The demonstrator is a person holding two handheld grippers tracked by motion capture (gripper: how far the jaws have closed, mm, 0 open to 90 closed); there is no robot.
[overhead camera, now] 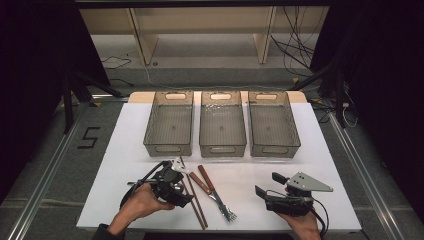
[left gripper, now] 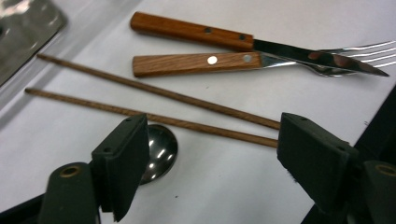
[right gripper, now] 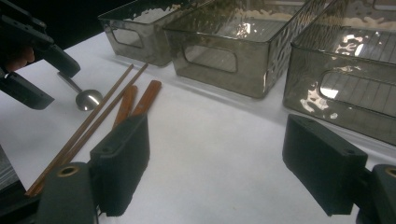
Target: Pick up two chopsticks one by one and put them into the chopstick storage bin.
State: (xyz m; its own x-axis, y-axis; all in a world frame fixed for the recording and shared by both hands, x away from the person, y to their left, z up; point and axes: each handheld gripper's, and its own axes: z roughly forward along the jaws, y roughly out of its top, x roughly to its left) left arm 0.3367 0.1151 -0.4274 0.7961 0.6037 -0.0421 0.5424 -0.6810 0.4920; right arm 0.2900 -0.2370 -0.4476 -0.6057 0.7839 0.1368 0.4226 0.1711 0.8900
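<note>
The left gripper (left gripper: 212,154) had its jaws spread wide, with nothing pinched between them. Just past the pads lay two chopsticks (left gripper: 154,105), side by side on the white table (left gripper: 224,186), and the round bowl of a spoon (left gripper: 159,151) showed beside the left-hand jaw, partly hidden behind it. Beyond the chopsticks rested a wooden-handled knife (left gripper: 196,31) and fork (left gripper: 194,64), their metal ends crossing and the fork's tines cut off at the frame's edge.

In the high view the left hand (overhead camera: 142,202) came in from the bottom edge, the gripper angled toward the chopsticks and covering much of the spoon.

The right gripper (right gripper: 215,161) also stood open and empty, hovering low over bare table, aimed toward three grey bins (right gripper: 219,42) set in a row at the table's far side. The right hand (overhead camera: 302,222) was partly cut off by the lower edge.
</note>
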